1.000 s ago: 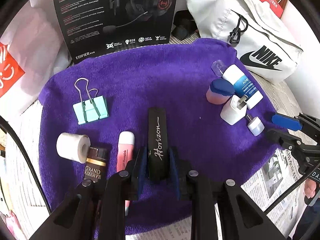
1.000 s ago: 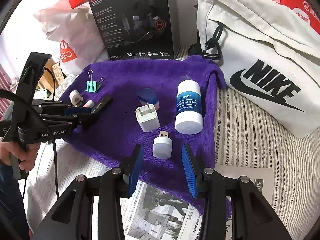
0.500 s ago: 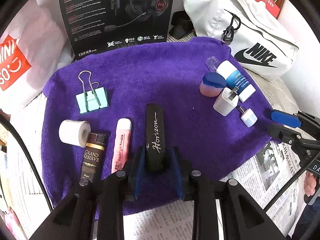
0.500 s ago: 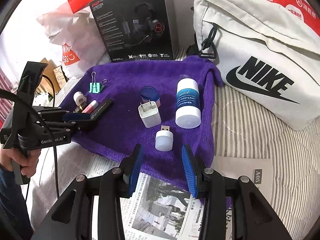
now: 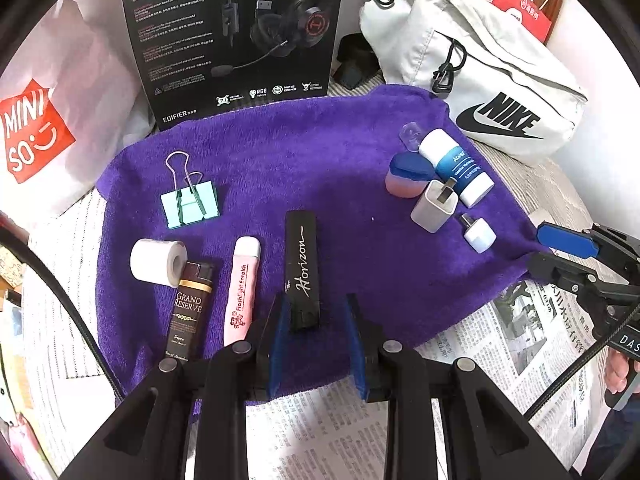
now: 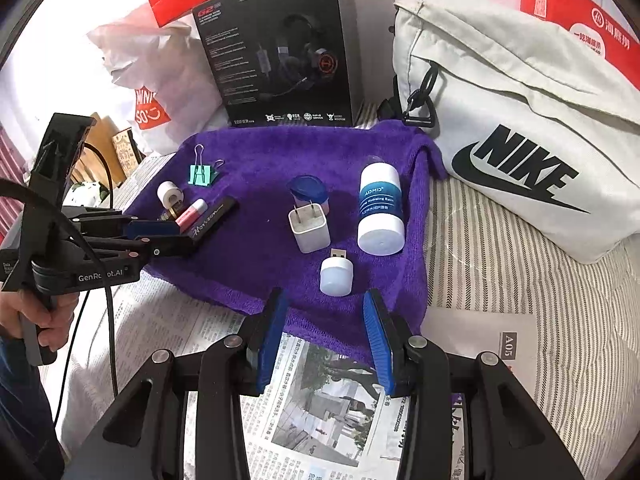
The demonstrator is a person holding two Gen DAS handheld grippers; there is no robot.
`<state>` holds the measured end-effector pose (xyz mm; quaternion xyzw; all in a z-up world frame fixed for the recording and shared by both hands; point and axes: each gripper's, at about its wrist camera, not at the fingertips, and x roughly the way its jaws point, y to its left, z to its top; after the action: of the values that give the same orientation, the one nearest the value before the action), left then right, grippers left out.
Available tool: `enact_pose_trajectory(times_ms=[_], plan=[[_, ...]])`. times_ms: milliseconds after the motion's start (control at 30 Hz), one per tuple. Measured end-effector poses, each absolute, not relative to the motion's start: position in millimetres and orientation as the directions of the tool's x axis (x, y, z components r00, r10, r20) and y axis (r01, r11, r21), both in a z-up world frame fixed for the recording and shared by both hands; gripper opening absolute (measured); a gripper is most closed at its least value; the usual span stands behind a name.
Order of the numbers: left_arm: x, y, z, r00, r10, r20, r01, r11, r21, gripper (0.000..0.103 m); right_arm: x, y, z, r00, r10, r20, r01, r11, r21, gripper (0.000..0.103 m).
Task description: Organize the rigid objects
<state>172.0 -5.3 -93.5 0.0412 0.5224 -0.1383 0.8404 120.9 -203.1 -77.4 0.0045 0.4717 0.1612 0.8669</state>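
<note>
On a purple towel [image 5: 320, 152], from left, tape roll [image 5: 158, 262], brown tube [image 5: 190, 308], pink tube [image 5: 242, 288], then the black Horizon case [image 5: 302, 272], just released by the left gripper [image 5: 316, 340], now open; the right gripper [image 6: 324, 336] waits open, empty, near the USB light [image 6: 336, 276].

Striped bed [image 6: 500, 280], purple towel [image 5: 320, 160], newspaper [image 6: 320, 400], white Nike bag [image 6: 520, 128], headset box [image 5: 232, 32]

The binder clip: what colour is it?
The binder clip is mint green with silver wire handles, clearest from the left wrist.
</note>
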Motion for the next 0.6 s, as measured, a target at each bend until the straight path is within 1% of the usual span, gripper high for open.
enact_pose_trajectory(times_ms=[433,533,600], plan=[[165,-1,-84,0.440,-0.189,-0.878,0.263,0.962,-0.076,0.026,112,-204,-64,0.529,0.283,-0.800,-0.281,0.948,0.149,0.040],[162,1,-81,0.448,-0.184,-0.875,0.253,0.965,-0.073,0.026,110,-202,-60,0.536,0.277,-0.797,-0.281,0.949,0.141,0.044],[159,3,-77,0.458,-0.184,-0.870,0.247,0.966,-0.074,0.028,108,-202,-58,0.546,0.271,-0.793,-0.282,0.951,0.131,0.047]])
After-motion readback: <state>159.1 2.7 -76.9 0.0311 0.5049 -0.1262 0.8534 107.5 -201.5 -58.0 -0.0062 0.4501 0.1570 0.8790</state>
